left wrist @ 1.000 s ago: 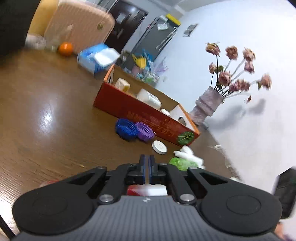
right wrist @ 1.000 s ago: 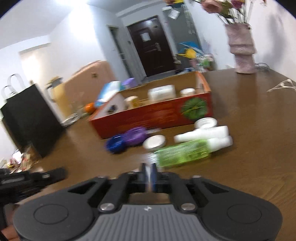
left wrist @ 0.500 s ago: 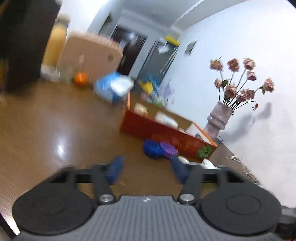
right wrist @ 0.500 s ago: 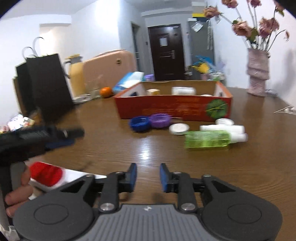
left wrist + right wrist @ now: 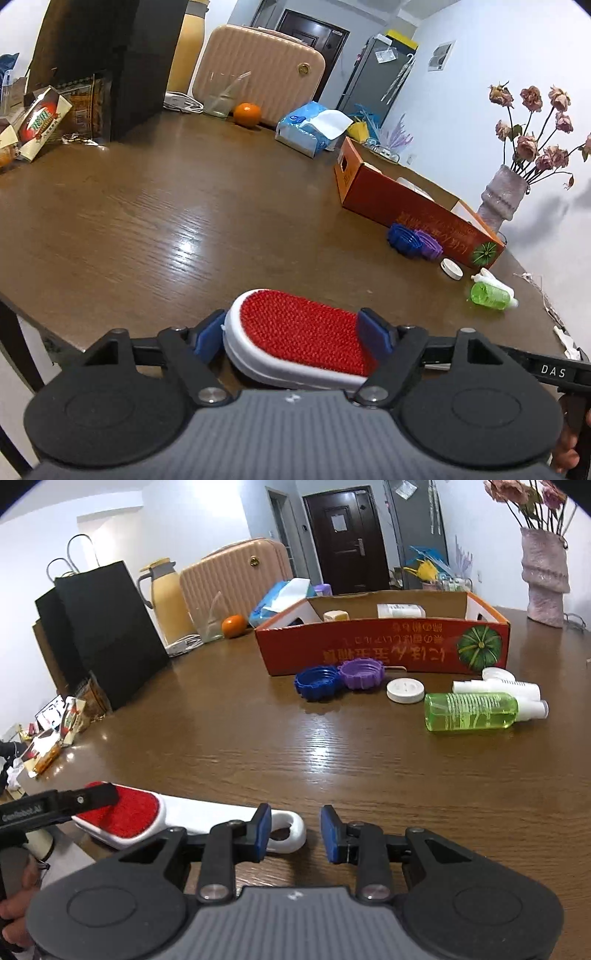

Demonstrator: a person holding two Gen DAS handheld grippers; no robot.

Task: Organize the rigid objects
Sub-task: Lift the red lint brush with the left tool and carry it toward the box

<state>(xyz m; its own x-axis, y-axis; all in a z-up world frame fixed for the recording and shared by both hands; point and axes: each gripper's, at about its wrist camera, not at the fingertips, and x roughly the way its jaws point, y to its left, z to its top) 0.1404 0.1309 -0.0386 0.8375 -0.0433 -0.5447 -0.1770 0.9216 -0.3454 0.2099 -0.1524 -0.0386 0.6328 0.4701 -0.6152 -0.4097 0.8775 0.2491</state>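
We hold our left gripper [image 5: 293, 334] low at the near edge of the worktop [image 5: 155, 221], pointing across the wood toward the far side. Our right gripper [image 5: 294, 829] sits low too, just beside the left one, and it points at the orange box [image 5: 384, 648]. We cannot see all of the lint brush [image 5: 299, 336]: in the left view the gripper body hides its near end, and in the right view the black left gripper covers part of its red pad while the right gripper's blue finger hides part of its white handle. We also cannot tell if the left fingers [image 5: 373, 334] press the brush or only sit close on each side of it. They are spread wide, one at each side of the red head, and the brush lies flat on the worktop near the edge. Our right fingers [image 5: 263, 830] are apart with a bare gap between them, and they hold nothing; the left one sits in front of the handle's loop end. Farther off, a blue cap [image 5: 317, 683], a purple cap [image 5: 362, 674], a white lid [image 5: 405, 691] and a green bottle [image 5: 469, 711] lie in front of the box.
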